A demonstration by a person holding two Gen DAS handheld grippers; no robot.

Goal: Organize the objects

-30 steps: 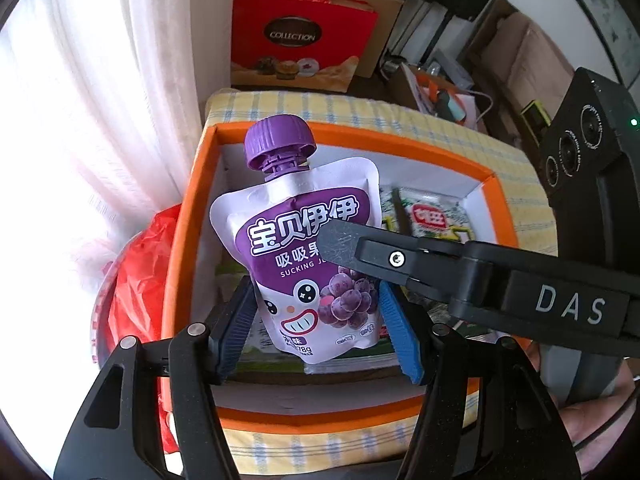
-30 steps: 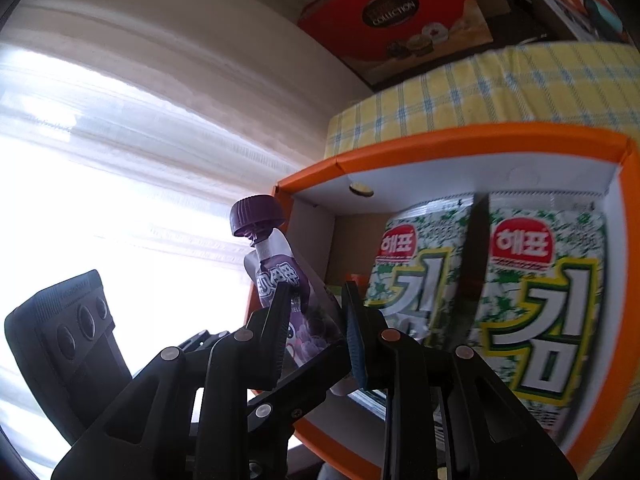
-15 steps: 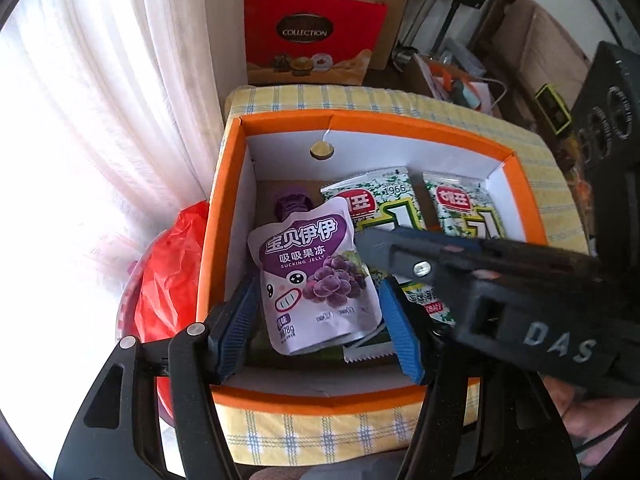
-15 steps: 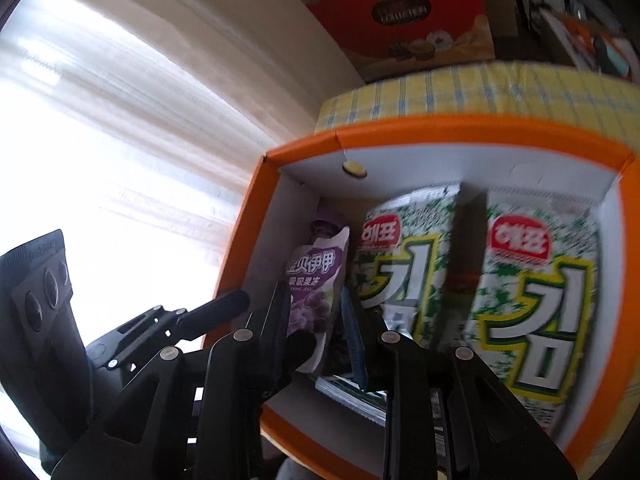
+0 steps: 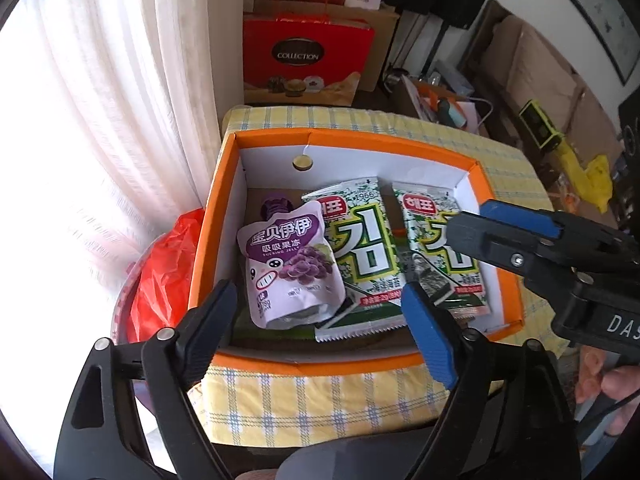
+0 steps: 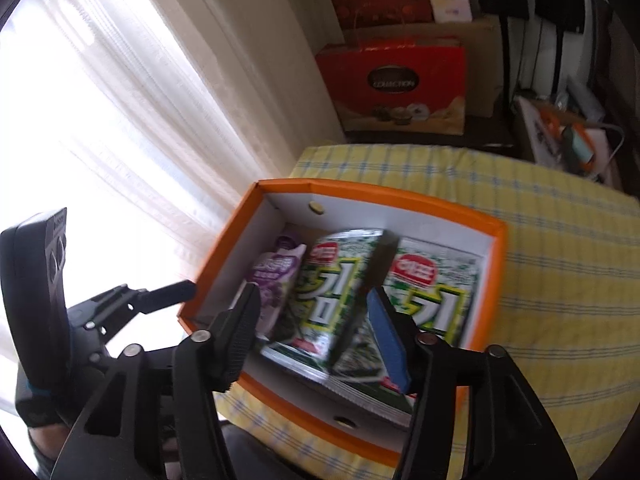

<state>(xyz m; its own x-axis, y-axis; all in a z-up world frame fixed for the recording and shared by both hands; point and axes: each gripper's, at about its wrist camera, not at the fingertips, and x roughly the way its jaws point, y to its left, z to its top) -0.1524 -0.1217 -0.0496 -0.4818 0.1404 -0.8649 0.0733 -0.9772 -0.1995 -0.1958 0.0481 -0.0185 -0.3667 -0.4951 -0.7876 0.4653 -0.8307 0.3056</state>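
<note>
Left gripper (image 5: 320,308): jaws spread wide, just been opening, nothing between the pads, hanging above the near edge of the orange box (image 5: 208,236). Right gripper (image 6: 316,324): jaws likewise parted and just been opening, empty, poised over the near left part of the same box; seen also from the left wrist view as a black arm with a blue pad reaching in from the right (image 5: 516,232).

Below the jaws, lying free: purple grape jelly pouch (image 5: 286,264), flat on its back in the left part of the box, cap (image 5: 275,207) pointing toward the far wall, lower edge resting over a green packet underneath. Touching its right side: two seaweed snack packets, one in the middle (image 5: 360,248), one on the right (image 5: 436,240), both lying label-up and side by side, partly overlapped at the near end by further packets of the same kind.

Box interior white, with a small round hole (image 5: 302,162) in the far wall. Underneath the box: tabletop (image 5: 304,396) covered with a yellow checked cloth. Left of the box, lower down: red plastic bag (image 5: 166,276). Beyond that, white sheer curtain (image 5: 120,100) with bright light behind. Behind the tabletop: red gift bag (image 5: 304,60) printed "COLLECTION". At the lower right of the left wrist view: fingers of a hand (image 5: 616,384).
</note>
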